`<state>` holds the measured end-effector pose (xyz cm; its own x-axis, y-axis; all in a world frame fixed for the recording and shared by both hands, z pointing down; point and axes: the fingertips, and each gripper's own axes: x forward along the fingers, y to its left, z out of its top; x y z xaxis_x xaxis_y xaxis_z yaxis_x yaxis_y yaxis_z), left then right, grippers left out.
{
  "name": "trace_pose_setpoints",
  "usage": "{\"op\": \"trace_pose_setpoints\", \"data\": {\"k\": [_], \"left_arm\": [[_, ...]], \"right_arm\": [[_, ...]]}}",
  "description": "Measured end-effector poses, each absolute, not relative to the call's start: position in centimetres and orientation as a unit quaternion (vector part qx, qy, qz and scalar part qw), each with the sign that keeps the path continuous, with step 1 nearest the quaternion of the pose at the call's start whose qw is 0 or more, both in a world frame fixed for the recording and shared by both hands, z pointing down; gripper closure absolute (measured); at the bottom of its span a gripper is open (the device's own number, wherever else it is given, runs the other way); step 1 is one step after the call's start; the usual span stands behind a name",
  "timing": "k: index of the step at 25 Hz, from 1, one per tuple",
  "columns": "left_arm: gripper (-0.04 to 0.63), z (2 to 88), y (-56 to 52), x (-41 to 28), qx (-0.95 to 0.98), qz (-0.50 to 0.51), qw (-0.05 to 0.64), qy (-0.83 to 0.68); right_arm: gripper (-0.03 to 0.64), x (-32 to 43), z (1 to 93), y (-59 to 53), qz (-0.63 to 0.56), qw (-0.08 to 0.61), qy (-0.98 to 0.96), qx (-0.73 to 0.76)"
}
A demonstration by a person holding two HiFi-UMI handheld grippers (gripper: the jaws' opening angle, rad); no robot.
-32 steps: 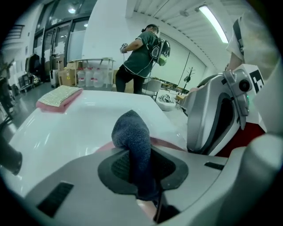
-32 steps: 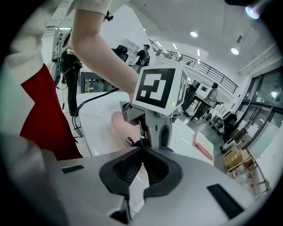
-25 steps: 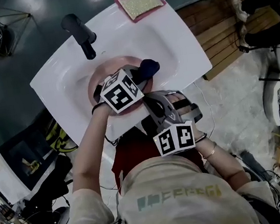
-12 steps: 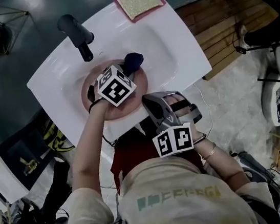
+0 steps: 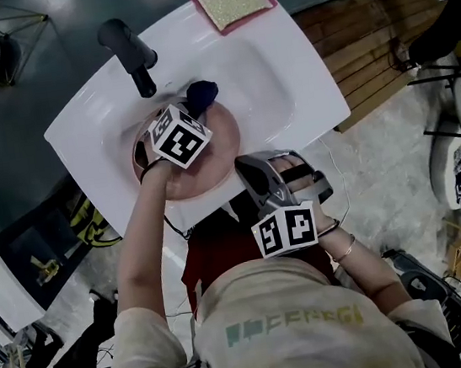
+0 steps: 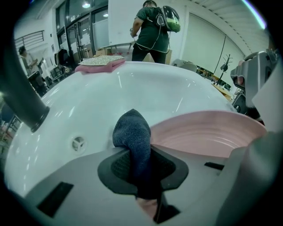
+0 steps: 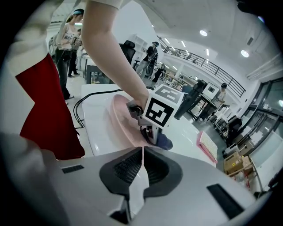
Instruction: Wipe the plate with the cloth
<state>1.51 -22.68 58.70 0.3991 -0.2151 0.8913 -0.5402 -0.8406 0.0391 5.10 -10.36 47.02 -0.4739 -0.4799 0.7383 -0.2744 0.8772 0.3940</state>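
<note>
A big white sink [image 5: 284, 78] takes up the middle. Wooden boards [image 5: 364, 41] lie on the floor beside it, on the right. A pink plate [image 5: 220, 142] sits inside the sink, tipped up on its near side. The right tongs [image 7: 142, 167] are clenched on the plate's near rim. The left tongs [image 6: 142, 170] reach over the plate from the near side, and their marker cube [image 5: 180, 137] hides the middle of the plate from above. These tongs are squeezed tight on a dark blue cloth [image 5: 201, 94]. The cloth pokes out past their tips at the far edge of the plate, and whether it touches the plate there cannot be seen. A dark tap [image 5: 128, 47] leans over the sink just behind the cloth, close to where the tongs work. A yellow sponge [image 5: 230, 0] lies on a pink mat at the far corner of the sink, well away from the plate. A small round drain [image 6: 78, 143] shows in the sink bottom, near the cloth.
</note>
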Motion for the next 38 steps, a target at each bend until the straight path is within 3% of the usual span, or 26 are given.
{"op": "trace_pose_setpoints", "data": {"k": [18, 38], "left_arm": [[0.515, 56.7, -23.0, -4.3, 0.786, 0.503, 0.147, -0.328], [0.515, 48.0, -19.9, -7.7, 0.811, 0.402, 0.137, -0.403]], "right_arm": [[0.578, 3.0, 47.1, -7.5, -0.125, 0.471, -0.851, 0.193], [0.578, 2.5, 45.2, -6.6, -0.067, 0.438, -0.857, 0.264]]}}
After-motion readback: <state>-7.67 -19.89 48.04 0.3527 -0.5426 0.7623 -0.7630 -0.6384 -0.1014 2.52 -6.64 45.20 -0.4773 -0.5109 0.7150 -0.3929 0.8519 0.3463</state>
